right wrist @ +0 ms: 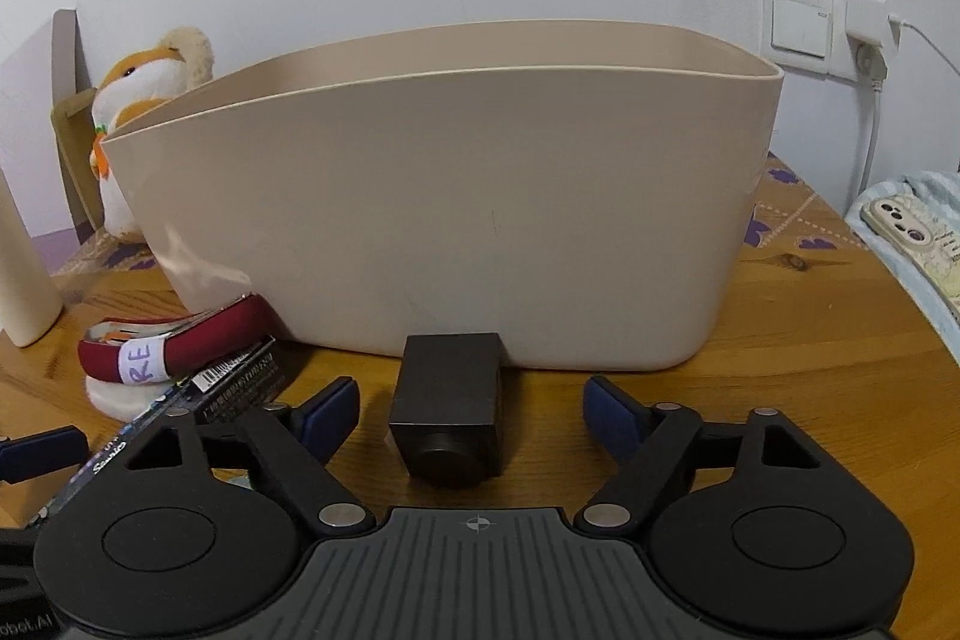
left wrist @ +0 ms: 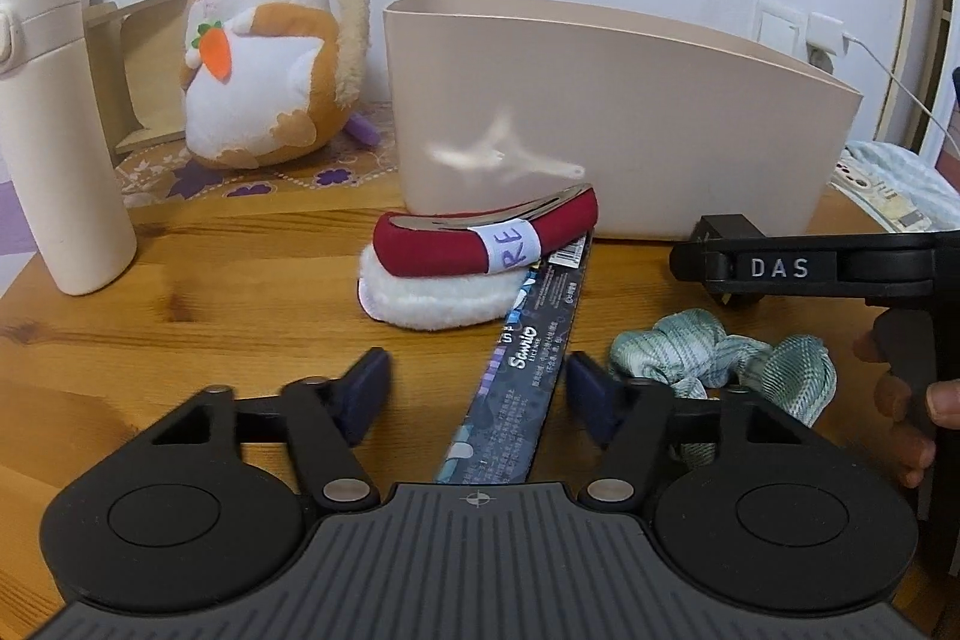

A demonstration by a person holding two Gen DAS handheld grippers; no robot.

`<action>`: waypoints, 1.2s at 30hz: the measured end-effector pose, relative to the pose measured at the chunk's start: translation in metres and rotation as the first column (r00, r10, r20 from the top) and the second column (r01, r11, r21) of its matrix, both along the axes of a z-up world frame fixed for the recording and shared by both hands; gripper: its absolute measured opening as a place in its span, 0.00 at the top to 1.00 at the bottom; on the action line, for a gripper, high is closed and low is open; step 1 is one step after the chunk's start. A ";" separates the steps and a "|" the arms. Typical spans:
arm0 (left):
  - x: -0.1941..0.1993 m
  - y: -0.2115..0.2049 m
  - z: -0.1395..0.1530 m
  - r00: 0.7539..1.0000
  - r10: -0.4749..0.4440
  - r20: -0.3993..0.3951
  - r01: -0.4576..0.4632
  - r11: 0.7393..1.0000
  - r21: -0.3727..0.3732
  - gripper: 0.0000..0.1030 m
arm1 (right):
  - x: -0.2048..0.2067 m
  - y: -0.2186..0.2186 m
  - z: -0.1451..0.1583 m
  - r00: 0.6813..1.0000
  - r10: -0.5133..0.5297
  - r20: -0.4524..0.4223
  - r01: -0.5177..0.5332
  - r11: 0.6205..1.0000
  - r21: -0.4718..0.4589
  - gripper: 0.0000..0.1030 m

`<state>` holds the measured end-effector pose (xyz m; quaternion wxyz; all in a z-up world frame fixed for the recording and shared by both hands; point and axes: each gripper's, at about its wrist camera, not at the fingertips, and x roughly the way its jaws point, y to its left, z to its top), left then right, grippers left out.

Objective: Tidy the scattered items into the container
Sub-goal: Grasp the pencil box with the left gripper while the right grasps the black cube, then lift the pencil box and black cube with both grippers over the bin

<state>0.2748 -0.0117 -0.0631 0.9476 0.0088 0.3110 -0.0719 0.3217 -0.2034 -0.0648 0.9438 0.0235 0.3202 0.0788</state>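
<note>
Long dark packet is lying lower centre, between left gripper fingers standing apart, untouched; right gripper is straddling black block, apart too. Centre before squeezing (container waiting behind).

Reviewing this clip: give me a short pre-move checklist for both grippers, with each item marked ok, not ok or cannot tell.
1. Long dark packet lies between the fingers of the left gripper: ok.
2. Left pads pressing on the packet: not ok; gaps show on both sides.
3. Small black block centred within the right gripper: ok.
4. Right pads touching the block: not ok; clear space on each side.
5. Beige container upright on the wooden table, top open: ok.
6. Room inside the container: cannot tell; its interior is hidden.
</note>
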 end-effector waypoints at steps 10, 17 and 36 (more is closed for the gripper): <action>-0.008 -0.012 -0.007 0.997 -0.069 0.014 0.069 0.997 0.023 0.78 | -0.006 0.006 0.000 1.000 -0.015 0.010 0.016 0.998 -0.068 0.72; -0.016 -0.016 -0.007 0.996 -0.087 0.016 0.087 0.996 0.009 0.78 | -0.016 0.003 -0.001 1.000 -0.023 0.000 0.023 0.999 -0.037 0.72; -0.062 -0.033 0.015 0.990 -0.125 0.062 0.131 0.986 -0.103 0.78 | -0.068 -0.030 0.017 0.998 -0.056 0.009 0.055 0.997 0.056 0.72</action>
